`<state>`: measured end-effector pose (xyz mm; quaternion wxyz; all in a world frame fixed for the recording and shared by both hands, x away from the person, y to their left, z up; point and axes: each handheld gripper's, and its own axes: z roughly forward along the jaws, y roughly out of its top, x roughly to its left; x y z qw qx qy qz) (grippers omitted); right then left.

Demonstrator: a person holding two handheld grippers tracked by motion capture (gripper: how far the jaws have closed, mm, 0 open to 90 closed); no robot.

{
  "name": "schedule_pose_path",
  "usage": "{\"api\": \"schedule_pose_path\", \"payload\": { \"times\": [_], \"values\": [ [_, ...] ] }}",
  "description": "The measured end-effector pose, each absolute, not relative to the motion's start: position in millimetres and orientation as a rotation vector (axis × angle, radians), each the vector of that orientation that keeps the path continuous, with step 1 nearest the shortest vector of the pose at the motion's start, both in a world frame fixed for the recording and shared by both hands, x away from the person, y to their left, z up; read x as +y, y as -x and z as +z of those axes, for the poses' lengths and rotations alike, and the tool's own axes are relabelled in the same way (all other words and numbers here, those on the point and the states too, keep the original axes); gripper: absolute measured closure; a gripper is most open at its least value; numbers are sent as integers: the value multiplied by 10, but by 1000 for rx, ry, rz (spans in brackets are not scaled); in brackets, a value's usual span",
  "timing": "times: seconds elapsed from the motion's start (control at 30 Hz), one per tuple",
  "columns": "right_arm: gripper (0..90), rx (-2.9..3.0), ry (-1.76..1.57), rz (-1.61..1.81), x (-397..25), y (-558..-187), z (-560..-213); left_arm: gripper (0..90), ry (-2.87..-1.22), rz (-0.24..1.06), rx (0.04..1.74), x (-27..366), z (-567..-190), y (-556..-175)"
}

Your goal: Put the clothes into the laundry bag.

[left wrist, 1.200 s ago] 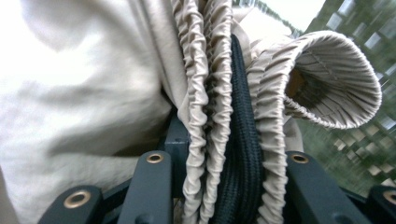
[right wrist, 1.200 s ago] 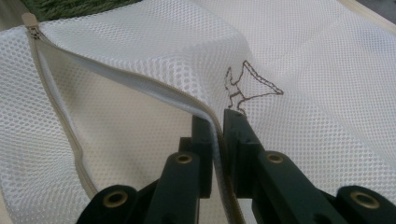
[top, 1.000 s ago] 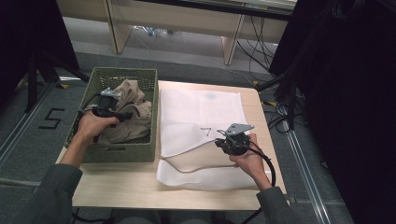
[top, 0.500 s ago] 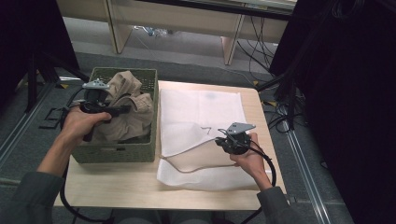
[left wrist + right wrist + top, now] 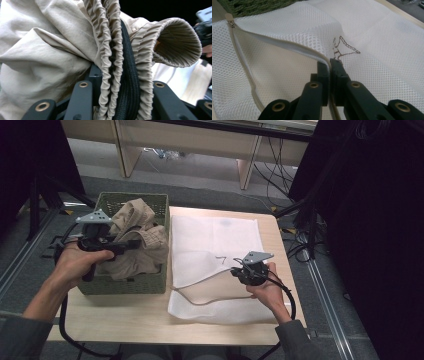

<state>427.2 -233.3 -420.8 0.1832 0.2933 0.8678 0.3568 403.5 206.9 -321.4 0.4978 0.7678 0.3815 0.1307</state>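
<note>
Garment lifting out, bag edge pinched
Left gripper [image 5: 131, 243] clamping garment [image 5: 137, 232] waistband above basket [image 5: 125, 285]; right gripper [image 5: 236, 272] pinching bag [image 5: 220, 235] zipper edge beside basket.

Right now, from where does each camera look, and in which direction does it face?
High view: above the person's side, facing forward and down on the table; forearms, hands and both tools show.
Left gripper view: on the left hand-held gripper, facing the beige garment between its jaws; jaws show.
Right gripper view: on the right hand-held gripper, facing the white mesh bag; jaws shut on the opening's edge.
Shared: garment, high and left views; bag, high and right views.
</note>
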Motion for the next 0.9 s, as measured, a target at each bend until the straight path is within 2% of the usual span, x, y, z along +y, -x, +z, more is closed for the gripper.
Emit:
{"api": "schedule_pose_path", "payload": {
  "times": [0.4,0.57,0.77,0.9],
  "values": [
    [877,2451,-825,1006,-2334,-4273,-4205,673,-1881,258,786,1778,-2880,-3608],
    [877,2448,-822,1005,-2334,-4272,-4202,673,-1896,217,675,1570,-2783,-3381],
    [877,2438,-841,1014,-2330,-4265,-4195,673,-1908,144,588,1352,-2750,-3218],
    [877,2426,-833,1010,-2345,-4271,-4190,672,-1967,65,497,1056,-2793,-3075]
  ]
}}
